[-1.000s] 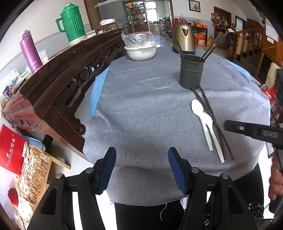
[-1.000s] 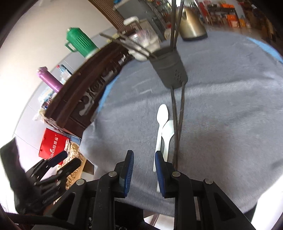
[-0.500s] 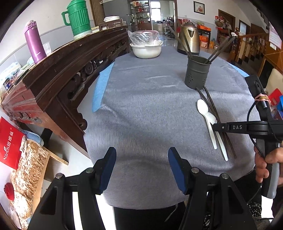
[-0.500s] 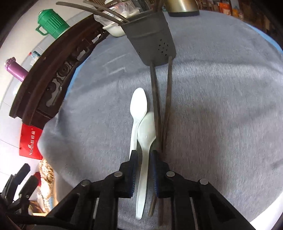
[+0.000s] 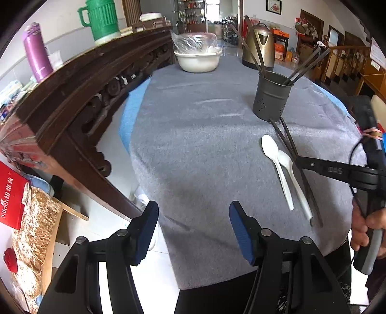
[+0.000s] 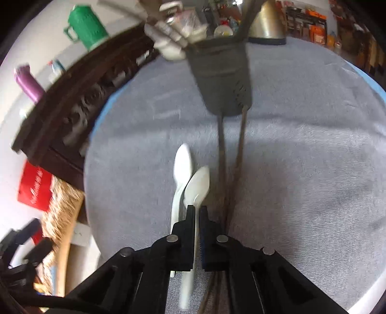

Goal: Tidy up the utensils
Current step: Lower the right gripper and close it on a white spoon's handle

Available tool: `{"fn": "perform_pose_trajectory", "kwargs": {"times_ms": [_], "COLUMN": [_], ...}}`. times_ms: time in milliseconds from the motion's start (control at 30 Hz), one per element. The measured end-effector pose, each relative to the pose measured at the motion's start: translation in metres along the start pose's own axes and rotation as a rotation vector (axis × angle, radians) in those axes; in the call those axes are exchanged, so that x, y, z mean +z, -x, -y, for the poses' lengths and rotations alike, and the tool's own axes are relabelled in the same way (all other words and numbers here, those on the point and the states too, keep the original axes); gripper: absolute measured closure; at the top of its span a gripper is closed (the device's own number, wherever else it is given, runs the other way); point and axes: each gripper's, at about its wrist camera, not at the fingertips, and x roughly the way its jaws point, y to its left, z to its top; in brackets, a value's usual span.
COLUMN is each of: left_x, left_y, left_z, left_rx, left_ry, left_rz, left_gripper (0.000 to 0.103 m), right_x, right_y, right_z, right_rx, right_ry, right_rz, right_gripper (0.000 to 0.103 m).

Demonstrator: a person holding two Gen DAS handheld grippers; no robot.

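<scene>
Two white spoons lie side by side on the grey cloth (image 5: 193,145), right of centre. My right gripper (image 6: 197,210) is shut on the handle of the right-hand spoon (image 6: 197,186); the other spoon (image 6: 182,161) lies just left of it. In the left wrist view the right gripper (image 5: 298,160) reaches in from the right over these spoons (image 5: 286,158). Two dark chopsticks (image 6: 222,157) lie beside them, running up to the grey utensil holder (image 6: 222,79), which has more chopsticks in it. My left gripper (image 5: 194,212) stands open over the table's near edge, holding nothing.
A cream bowl (image 5: 197,60) under plastic wrap and a brass kettle (image 5: 259,46) stand at the far end. A carved dark wooden sideboard (image 5: 72,91) runs along the left, carrying a green thermos (image 5: 102,19) and a purple bottle (image 5: 37,55). A person's hand (image 5: 366,227) grips the right tool.
The right gripper came down over the spoons and its jaws closed on the right-hand spoon's handle. The left gripper stayed open, its view shifting slightly.
</scene>
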Motion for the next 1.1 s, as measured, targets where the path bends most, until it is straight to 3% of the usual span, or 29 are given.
{"fn": "perform_pose_trajectory", "kwargs": {"times_ms": [167, 333, 667, 800, 1100], "left_x": [0.019, 0.017, 0.005, 0.003, 0.002], "left_y": [-0.014, -0.028, -0.036, -0.039, -0.038], "left_z": [0.007, 0.009, -0.008, -0.014, -0.022], "left_rx": [-0.002, -0.014, -0.063, -0.085, -0.103], "left_ry": [0.018, 0.032, 0.065, 0.081, 0.107], "left_rz": [-0.019, -0.052, -0.07, -0.073, -0.064], "left_gripper": [0.041, 0.041, 0.041, 0.041, 0.041], "right_x": [0.008, 0.009, 0.003, 0.008, 0.022], "right_y": [0.012, 0.007, -0.027, -0.031, -0.039], "right_z": [0.022, 0.023, 0.003, -0.007, -0.018], "right_rx": [0.096, 0.181, 0.05, 0.005, -0.099], "right_ry": [-0.075, -0.105, -0.084, -0.06, 0.039], "right_rz": [0.028, -0.076, -0.202, -0.199, -0.157], "right_gripper": [0.1, 0.097, 0.094, 0.088, 0.087]}}
